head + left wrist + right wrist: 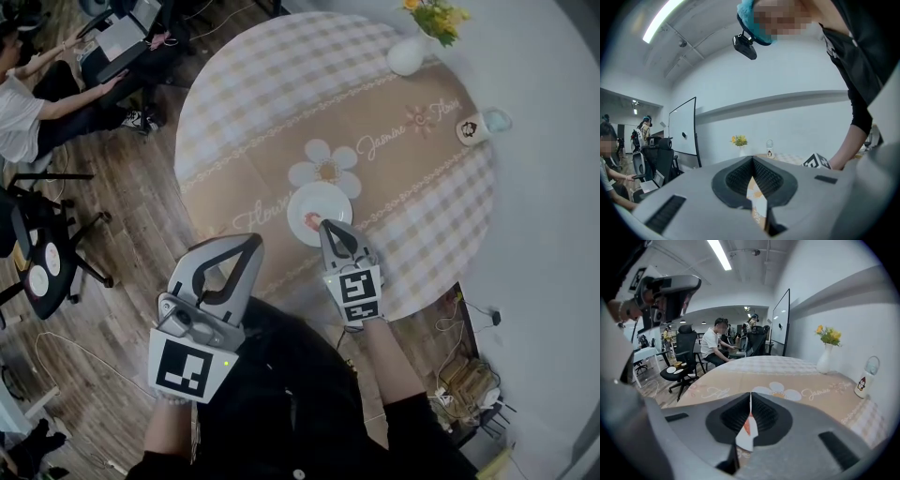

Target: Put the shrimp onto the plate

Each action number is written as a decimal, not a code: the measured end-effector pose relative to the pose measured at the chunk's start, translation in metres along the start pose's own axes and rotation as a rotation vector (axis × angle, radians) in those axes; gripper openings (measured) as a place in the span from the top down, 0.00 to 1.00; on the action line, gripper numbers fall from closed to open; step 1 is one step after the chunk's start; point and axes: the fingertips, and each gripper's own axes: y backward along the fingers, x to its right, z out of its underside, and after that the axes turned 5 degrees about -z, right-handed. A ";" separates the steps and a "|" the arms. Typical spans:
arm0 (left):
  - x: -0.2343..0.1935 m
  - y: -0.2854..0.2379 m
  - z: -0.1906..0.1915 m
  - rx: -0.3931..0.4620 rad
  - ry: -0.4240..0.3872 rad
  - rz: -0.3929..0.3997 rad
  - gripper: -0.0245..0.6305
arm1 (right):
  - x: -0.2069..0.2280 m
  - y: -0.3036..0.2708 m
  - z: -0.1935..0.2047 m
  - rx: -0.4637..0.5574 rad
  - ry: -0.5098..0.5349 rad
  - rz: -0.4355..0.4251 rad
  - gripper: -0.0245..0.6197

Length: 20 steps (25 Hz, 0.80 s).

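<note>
A small orange-pink shrimp (312, 221) lies on the white plate (323, 199), which sits near the front of the round table beside a printed daisy. My right gripper (326, 226) is shut, its tips over the plate's near rim, just right of the shrimp and holding nothing. In the right gripper view the shrimp (747, 426) and the plate (744, 442) show through the gap below the closed right gripper (750, 394). My left gripper (253, 242) is shut and empty, hanging at the table's near left edge. The left gripper (753, 159) points across the table.
A white vase with yellow flowers (409, 52) and a small white cup-like container (473, 128) stand at the table's far right side. A wall runs close along the right. At the left, a person (23, 103) sits at a desk, and an office chair (47, 258) stands on the wooden floor.
</note>
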 end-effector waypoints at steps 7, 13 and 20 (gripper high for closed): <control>0.008 -0.003 -0.009 0.026 -0.014 0.036 0.96 | -0.005 0.035 -0.035 0.103 -0.013 0.031 0.95; 0.014 -0.006 -0.020 0.059 -0.028 0.064 0.96 | -0.006 0.069 -0.073 0.206 -0.011 0.077 0.95; 0.021 -0.008 -0.031 0.088 -0.044 0.092 0.96 | -0.005 0.112 -0.116 0.322 -0.023 0.139 0.95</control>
